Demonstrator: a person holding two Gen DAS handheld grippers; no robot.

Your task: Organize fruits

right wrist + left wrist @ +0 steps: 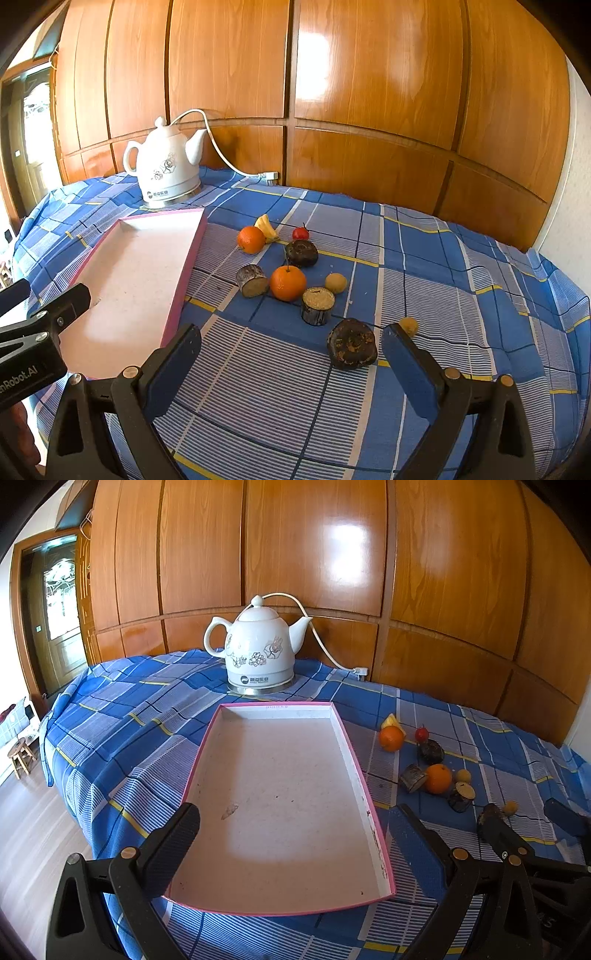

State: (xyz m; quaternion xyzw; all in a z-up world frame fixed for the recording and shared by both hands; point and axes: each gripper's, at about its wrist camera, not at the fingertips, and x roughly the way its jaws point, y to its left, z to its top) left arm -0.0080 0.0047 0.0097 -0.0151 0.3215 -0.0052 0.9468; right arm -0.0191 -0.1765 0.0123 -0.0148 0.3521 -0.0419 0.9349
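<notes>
A pink-rimmed tray (351,760) (184,273) lies empty on the blue checked tablecloth. To its right sit two oranges (287,282) (251,239), a small red fruit (300,233), a yellow piece (266,225), two dark round fruits (352,344) (302,252), two cut brown stubs (318,305) (252,280) and two small yellow balls (335,283) (409,326). My left gripper (291,827) hovers open over the tray's near end. My right gripper (291,347) is open above the cloth, the nearest dark fruit just inside its right finger.
A white ceramic kettle (258,646) (166,166) stands behind the tray, its cord (321,638) running to a plug at the wooden wall panels. The table edge drops off at the left toward a floor with a stool (20,755).
</notes>
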